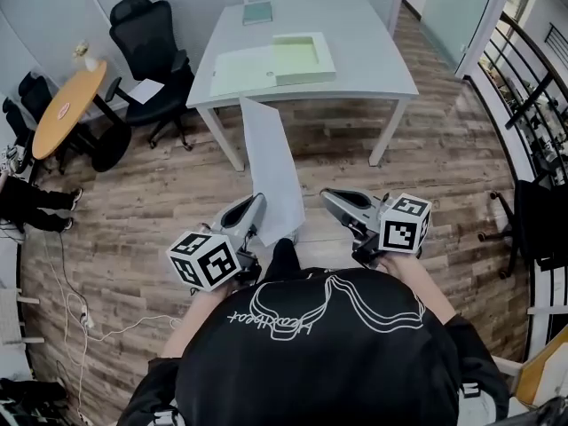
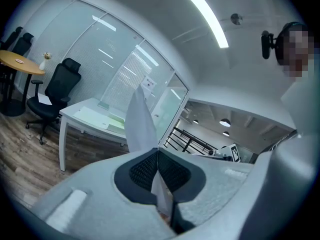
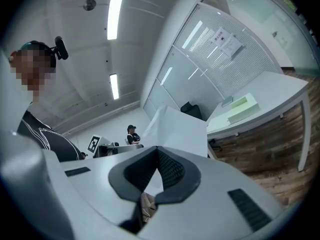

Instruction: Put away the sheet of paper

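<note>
A white sheet of paper (image 1: pixel 266 158) stands up from my left gripper (image 1: pixel 258 202), which is shut on the sheet's near end. In the left gripper view the sheet (image 2: pixel 140 124) rises from between the closed pads. My right gripper (image 1: pixel 327 196) is shut too; in the head view its tips sit a little right of the sheet's edge, apart from it. The right gripper view shows the sheet's broad face (image 3: pixel 180 129) just beyond the closed jaws. Ahead stands a white table (image 1: pixel 364 60) with a pale green open folder (image 1: pixel 275 60) on it.
Black office chairs (image 1: pixel 151 51) and a round wooden table (image 1: pixel 67 105) stand at the left. A black railing (image 1: pixel 532 87) runs along the right. Cables (image 1: pixel 84 322) lie on the wood floor at the left. A small green book (image 1: pixel 257 12) lies at the table's far edge.
</note>
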